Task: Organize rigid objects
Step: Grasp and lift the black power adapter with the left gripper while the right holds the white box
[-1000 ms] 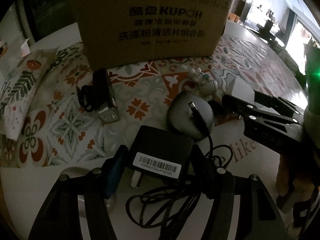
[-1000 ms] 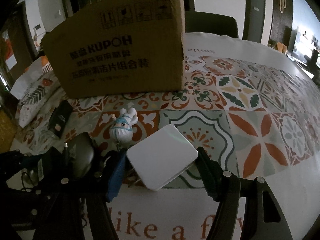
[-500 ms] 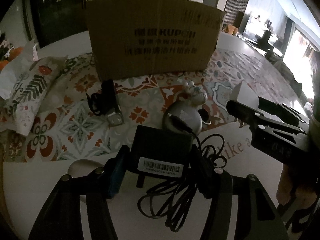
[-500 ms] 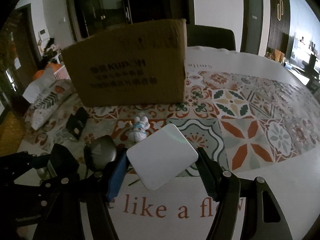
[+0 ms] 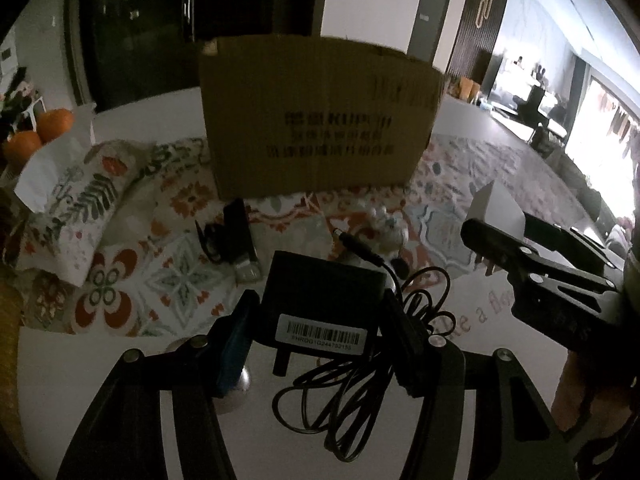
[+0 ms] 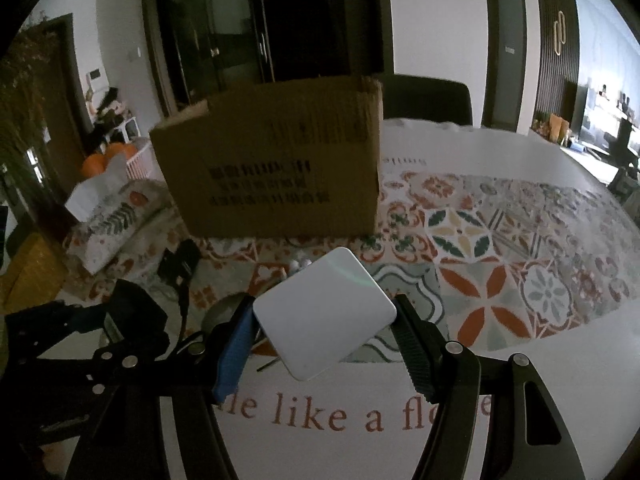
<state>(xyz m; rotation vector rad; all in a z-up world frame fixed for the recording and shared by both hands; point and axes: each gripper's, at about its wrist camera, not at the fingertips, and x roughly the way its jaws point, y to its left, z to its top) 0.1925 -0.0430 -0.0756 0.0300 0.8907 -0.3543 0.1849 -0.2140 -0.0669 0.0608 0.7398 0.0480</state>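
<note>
My left gripper (image 5: pixel 320 320) is shut on a black power adapter (image 5: pixel 320 300) with a barcode label; its coiled cable (image 5: pixel 360 380) hangs below. It is held above the table, in front of a brown cardboard box (image 5: pixel 316 120). My right gripper (image 6: pixel 324 328) is shut on a white square charger (image 6: pixel 324 312), also lifted, facing the same box (image 6: pixel 272 168). The right gripper (image 5: pixel 532 256) with the white charger (image 5: pixel 496 208) shows at the right of the left wrist view.
On the patterned tablecloth (image 6: pixel 500 248) lie a small black device (image 5: pixel 238 236), a small white figurine (image 5: pixel 384 228) and a floral cushion (image 5: pixel 76 208). Oranges (image 5: pixel 36 132) sit far left. A dark chair (image 6: pixel 424 100) stands behind the box.
Both grippers have risen and pulled back with their loads; the box looks smaller and farther. The grey mouse is now hidden under the black adapter.
</note>
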